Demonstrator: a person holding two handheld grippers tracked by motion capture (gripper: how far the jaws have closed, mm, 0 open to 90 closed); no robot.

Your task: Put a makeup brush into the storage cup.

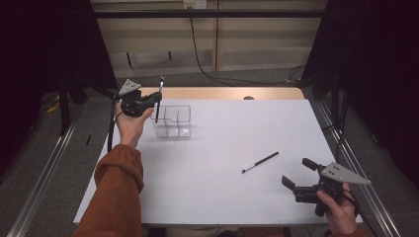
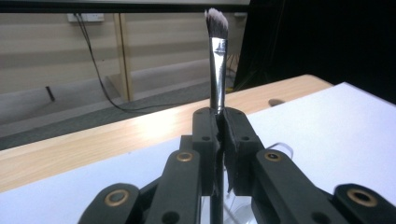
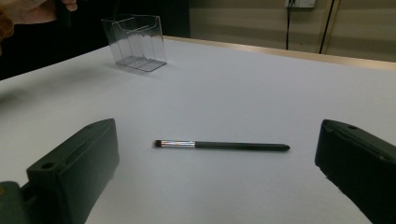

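My left gripper [image 1: 157,101] holds a makeup brush [image 1: 158,98] upright above the clear organizer [image 1: 173,121] at the table's [image 1: 222,197] far left; another brush [image 1: 260,162] lies before my right gripper [image 1: 296,174].

A white desk [image 1: 222,163] with a wooden strip at its twelve o'clock edge stands on grey floor [image 1: 247,76]. Beyond, a beige panelled wall [image 1: 257,39] carries a socket [image 1: 194,4] and trailing black cable [image 1: 197,54]; dark curtains [image 1: 44,44] flank nine and three o'clock.
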